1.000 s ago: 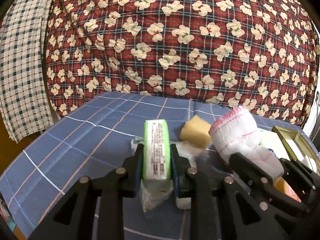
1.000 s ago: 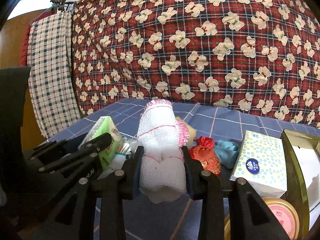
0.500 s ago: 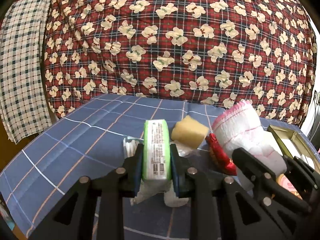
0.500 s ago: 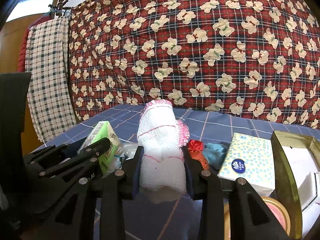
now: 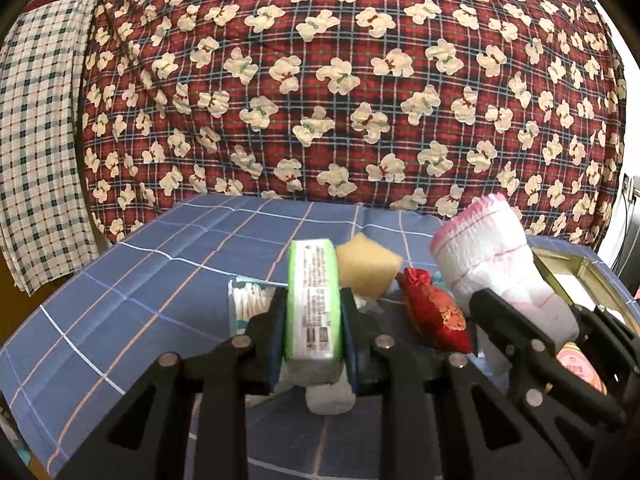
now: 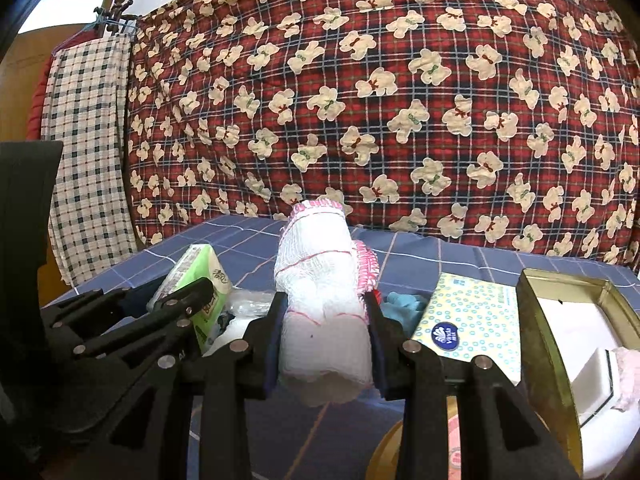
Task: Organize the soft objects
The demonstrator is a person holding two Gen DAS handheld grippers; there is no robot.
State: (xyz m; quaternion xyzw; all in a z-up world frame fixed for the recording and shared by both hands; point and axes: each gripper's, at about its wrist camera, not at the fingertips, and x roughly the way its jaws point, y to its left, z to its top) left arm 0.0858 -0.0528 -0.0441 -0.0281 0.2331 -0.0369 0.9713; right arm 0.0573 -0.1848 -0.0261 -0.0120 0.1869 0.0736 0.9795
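My left gripper (image 5: 313, 320) is shut on a green tissue pack (image 5: 314, 300), held above the blue checked tablecloth (image 5: 160, 280). The pack also shows in the right wrist view (image 6: 200, 284). My right gripper (image 6: 324, 320) is shut on a rolled white cloth with pink trim (image 6: 322, 304), which also shows at the right of the left wrist view (image 5: 492, 264). On the cloth below lie a yellow sponge (image 5: 368, 268), a red embroidered pouch (image 5: 434, 314), a teal cloth (image 6: 404, 308) and a pack of cotton swabs (image 5: 250, 302).
A tissue box with blue rings (image 6: 468, 324) lies right of my right gripper. An open gold tin (image 6: 540, 344) with white contents stands at the far right, a round pink lid (image 5: 580, 368) in front of it. A red bear-print quilt (image 5: 340, 80) hangs behind the table.
Both grippers have risen with their loads. The sponge, red pouch and cotton swabs have come into clearer view beneath the left gripper.
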